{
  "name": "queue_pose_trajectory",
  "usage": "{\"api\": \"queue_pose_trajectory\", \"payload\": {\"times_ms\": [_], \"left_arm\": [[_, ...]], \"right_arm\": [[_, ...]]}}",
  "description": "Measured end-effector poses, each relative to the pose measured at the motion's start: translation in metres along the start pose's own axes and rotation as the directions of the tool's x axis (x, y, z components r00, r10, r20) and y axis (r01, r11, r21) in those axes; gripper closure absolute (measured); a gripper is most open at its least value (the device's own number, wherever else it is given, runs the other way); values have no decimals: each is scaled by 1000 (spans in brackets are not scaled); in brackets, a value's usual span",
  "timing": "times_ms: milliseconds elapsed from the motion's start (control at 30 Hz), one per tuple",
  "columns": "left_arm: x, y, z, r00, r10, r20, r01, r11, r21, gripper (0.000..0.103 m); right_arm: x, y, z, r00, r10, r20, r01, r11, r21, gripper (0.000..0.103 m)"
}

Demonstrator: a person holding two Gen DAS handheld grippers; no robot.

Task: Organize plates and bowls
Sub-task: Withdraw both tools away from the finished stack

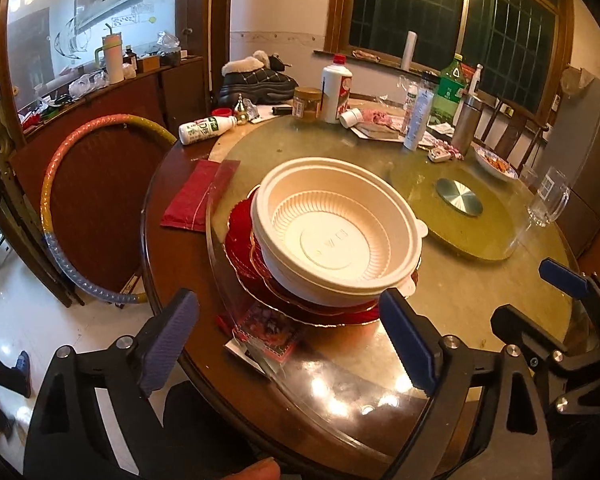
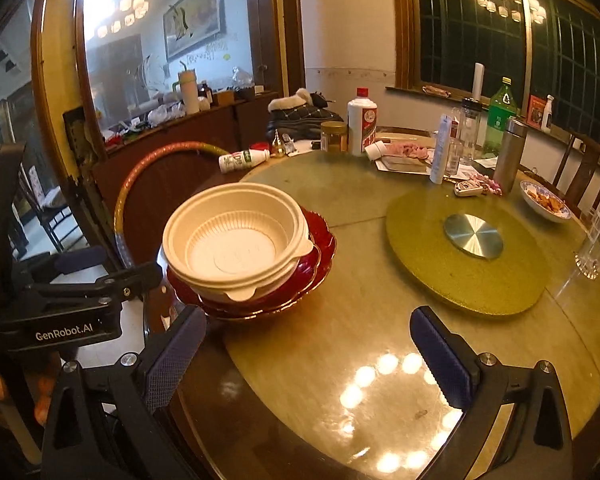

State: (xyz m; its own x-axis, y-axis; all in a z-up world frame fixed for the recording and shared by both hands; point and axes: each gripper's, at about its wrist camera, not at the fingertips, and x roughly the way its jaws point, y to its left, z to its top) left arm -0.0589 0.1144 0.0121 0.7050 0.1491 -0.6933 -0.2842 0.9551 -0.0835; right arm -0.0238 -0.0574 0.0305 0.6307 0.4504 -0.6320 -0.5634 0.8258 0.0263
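Hovering wide open and empty at the near edge of a round dining table point(image 2: 380, 344), the left gripper point(image 1: 288, 344) and right gripper point(image 2: 308, 356) face a stack of cream disposable bowls point(image 1: 336, 236) nested on red gold-rimmed plates point(image 1: 240, 240). The stack sits close to the table's left edge, partly on the glass turntable's rim point(image 1: 216, 248). A careless nudge could likely topple the light bowls or push the plates floorward.

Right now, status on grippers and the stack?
Left gripper open, empty. Right gripper open, empty. Cream bowls nested on red plates. Nothing between grippers and stack.
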Motion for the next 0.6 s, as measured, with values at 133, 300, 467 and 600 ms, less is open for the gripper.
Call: {"api": "queue_pose_trajectory", "payload": {"times_ms": [133,300,467,600], "left_arm": [[0,0,-1,1000,0,-9,0,1000,-5,10],[-2,-1,-2,1000,-14,-2,14,1000,1,0],[1,-12,-3,998,-61,-22,62,996,56,0],[6,-19,-4,998,-59,-39,62,995,79,0]], "right_arm": [[0,1,-1,1000,-3,1,3,1000,-14,0],[2,0,-2,1000,0,-2,0,1000,-18,0],[3,-4,-3,1000,0,-4,0,1000,-8,0],[2,-6,-3,1000,1,-2,-1,1000,-1,0]]}}
